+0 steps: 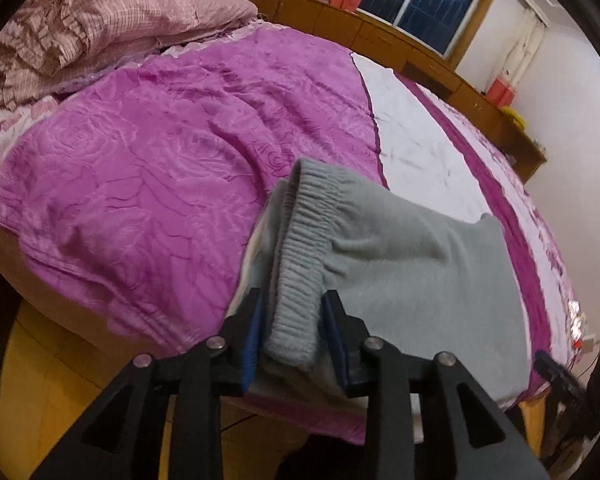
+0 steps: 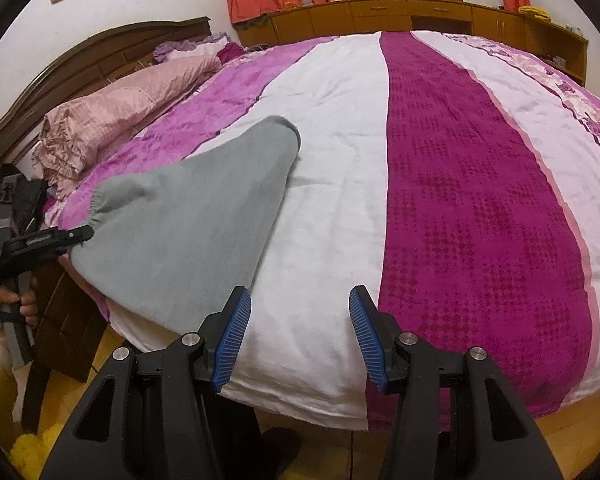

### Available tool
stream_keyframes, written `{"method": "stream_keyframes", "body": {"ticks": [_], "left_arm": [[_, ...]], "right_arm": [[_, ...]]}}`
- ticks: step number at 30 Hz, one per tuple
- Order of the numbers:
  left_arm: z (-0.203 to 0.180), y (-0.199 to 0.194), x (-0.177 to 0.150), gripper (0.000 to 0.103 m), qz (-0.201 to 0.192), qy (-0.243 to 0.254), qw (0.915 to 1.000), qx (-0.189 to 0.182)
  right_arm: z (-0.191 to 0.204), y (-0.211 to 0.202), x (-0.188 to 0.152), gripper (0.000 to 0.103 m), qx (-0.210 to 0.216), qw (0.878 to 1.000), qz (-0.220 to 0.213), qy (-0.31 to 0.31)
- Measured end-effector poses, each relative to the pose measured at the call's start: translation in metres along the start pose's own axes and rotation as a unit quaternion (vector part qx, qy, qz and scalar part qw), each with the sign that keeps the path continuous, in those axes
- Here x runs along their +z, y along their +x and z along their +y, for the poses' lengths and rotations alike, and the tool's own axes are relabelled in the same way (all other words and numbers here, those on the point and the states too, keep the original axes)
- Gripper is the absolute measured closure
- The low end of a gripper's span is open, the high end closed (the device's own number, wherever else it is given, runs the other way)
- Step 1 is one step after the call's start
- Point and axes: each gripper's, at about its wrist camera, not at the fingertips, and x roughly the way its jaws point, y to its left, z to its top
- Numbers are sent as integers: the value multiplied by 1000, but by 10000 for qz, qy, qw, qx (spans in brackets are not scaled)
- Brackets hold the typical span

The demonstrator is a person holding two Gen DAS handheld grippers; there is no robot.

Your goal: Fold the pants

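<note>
- Grey pants (image 1: 400,264), folded over, lying at the near edge of the bed (image 2: 480,208), towards its left side, partly on the purple blanket (image 1: 140,168).
- Left gripper (image 1: 292,336) part open, ribbed waistband between the blue pads; pressing or just released, cannot tell.
- Right gripper (image 2: 300,336) open wide, empty, over white sheet beside the pants.
- Soft, light, limp knit; likely to sag and drag. Best hold: thick elastic waistband or a folded edge.
- Bedding soft, wrinkled; wooden cabinets (image 2: 380,16) and curtained window beyond.

The grey pants (image 1: 400,264) hide their own lower folded layers.
</note>
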Motion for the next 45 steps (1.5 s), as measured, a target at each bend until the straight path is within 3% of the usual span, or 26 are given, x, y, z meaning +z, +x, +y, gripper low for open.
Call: {"method": "stream_keyframes", "body": {"ticks": [4,10,16,24,28,32,33,40,45], "left_arm": [[-1,-12,-7,59,-63,188,9995,236],[-13,-33,-5,60,-185,335,9986,377],[-41,-53,11,60,-516,572,9969,157],[-79,1,49,64,-362,395,9984,-160],[-80,33,54,68,-253,564,9979,198],[-64,55,55,73,-85,458,9984,324],[-60,58,55,78,-73,435,9985,329],[-55,65,56,81,-33,586,9977,337],[-58,45,54,81,33,555,9980,305]], "right_arm": [[2,2,0,58,14,10000,41,-20],[7,3,2,58,45,9999,61,-81],[16,1,27,58,113,9997,-62,-201],[39,36,84,58,377,9993,14,-73],[48,70,106,58,535,9984,157,78],[49,105,114,58,302,9989,366,-21],[47,110,114,58,277,9988,403,-41],[43,124,110,60,230,9988,384,-201],[45,110,110,60,211,9986,456,-168]]}}
